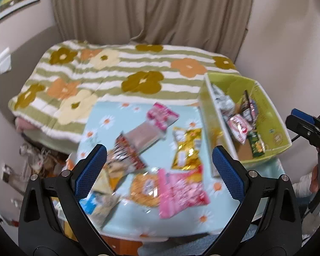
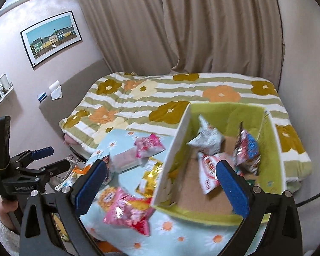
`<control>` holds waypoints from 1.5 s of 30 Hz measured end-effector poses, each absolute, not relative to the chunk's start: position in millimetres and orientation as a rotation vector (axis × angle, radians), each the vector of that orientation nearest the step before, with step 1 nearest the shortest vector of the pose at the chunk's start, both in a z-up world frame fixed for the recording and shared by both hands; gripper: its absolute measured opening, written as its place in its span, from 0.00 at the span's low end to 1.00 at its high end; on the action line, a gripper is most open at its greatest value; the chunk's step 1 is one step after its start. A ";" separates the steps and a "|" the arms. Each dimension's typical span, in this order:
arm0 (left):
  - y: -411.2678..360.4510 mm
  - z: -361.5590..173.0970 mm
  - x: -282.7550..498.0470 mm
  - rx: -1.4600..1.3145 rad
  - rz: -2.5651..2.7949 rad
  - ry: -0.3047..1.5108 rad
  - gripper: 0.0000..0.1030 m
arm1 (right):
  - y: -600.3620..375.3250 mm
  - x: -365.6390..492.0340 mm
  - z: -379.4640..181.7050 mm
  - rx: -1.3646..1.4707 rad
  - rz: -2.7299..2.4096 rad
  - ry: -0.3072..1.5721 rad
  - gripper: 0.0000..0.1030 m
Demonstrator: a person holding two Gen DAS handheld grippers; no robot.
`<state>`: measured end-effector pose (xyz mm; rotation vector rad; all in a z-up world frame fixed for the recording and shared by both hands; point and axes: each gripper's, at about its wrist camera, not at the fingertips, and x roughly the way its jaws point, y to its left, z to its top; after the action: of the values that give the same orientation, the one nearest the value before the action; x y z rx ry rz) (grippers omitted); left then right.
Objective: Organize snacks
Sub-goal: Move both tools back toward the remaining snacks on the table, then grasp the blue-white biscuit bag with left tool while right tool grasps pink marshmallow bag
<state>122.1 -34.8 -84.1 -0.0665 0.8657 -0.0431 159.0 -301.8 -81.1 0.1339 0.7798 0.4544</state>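
Nearest the cameras, the left gripper (image 1: 159,170) and right gripper (image 2: 163,186) are both hanging wide open, holding nothing. Beyond, crinkly foil snack packets (image 1: 182,192) are lying scattered on the daisy-print blue tablecloth (image 1: 108,128); farther off, the green cardboard box (image 2: 268,132) is holding several. Slippery, overlapping packets are risking double-grabs or slips.

Left gripper (image 1: 159,164) held level, its blue-padded fingers (image 1: 91,170) spread wide, nothing between them; right gripper (image 2: 160,181) likewise agape and empty; a hand (image 2: 2,213) in a fuzzy sleeve grips the left handle.
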 end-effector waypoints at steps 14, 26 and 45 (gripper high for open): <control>88.2 -141.1 59.9 -0.145 0.007 1.009 0.96 | -200.3 108.5 -153.6 0.181 0.411 0.968 0.99; 104.9 -224.8 65.1 -0.240 0.052 1.076 0.96 | -176.5 116.8 -227.4 0.193 0.338 1.086 0.99; 111.8 -276.9 93.7 -0.322 0.317 1.057 0.96 | -171.4 142.2 -282.0 0.215 0.421 1.142 0.99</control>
<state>93.7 111.8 -276.9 -0.3219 1.0566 0.3166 142.2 -171.4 -282.0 0.2149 1.1420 0.4210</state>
